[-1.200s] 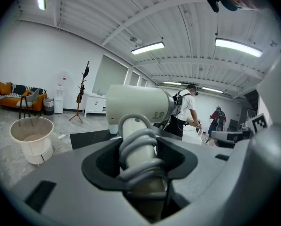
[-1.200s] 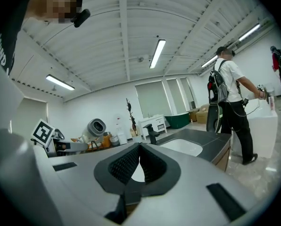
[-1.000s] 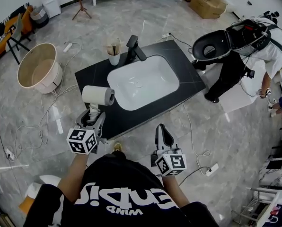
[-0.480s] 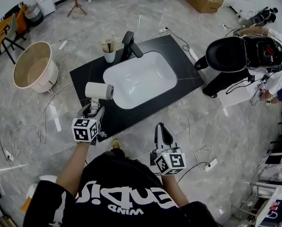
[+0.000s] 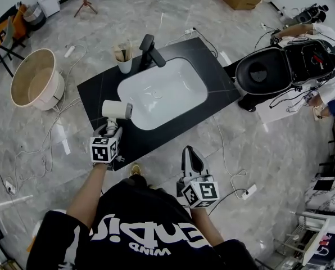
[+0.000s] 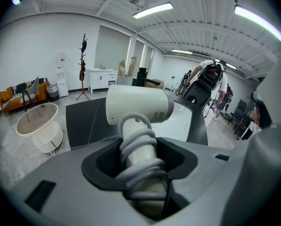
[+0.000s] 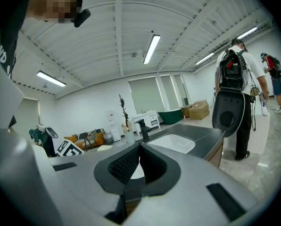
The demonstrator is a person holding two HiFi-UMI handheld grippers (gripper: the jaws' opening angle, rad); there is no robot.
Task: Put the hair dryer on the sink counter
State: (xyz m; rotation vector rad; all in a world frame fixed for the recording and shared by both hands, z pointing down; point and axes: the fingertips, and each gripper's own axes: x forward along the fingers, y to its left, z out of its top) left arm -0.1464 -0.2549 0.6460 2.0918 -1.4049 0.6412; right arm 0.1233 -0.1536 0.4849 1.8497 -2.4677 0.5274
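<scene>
The left tongs (image 5: 112,128) have descended with the hair dryer (image 5: 116,110) since the earlier frames; the right tongs (image 5: 190,153) hold roughly the same position.

At far left, a round beige tub (image 5: 35,86) stands on the floor, well apart from the black bench (image 5: 97,91). The left tongs are clenched on the hair dryer's handle, which has its grey cord coiled around it. The white barrel lies crosswise above the tongs, over the front left part of the bench, just beside the left rim of the white basin (image 5: 164,91). Contact between dryer and bench cannot be determined.

At the rear of the bench, a cup (image 5: 123,63) stands just left of the black faucet (image 5: 149,50).

The right tongs are closed with nothing between them, off the bench's front edge. At far right, a person (image 5: 325,89) carries a black toilet seat (image 5: 268,72).
</scene>
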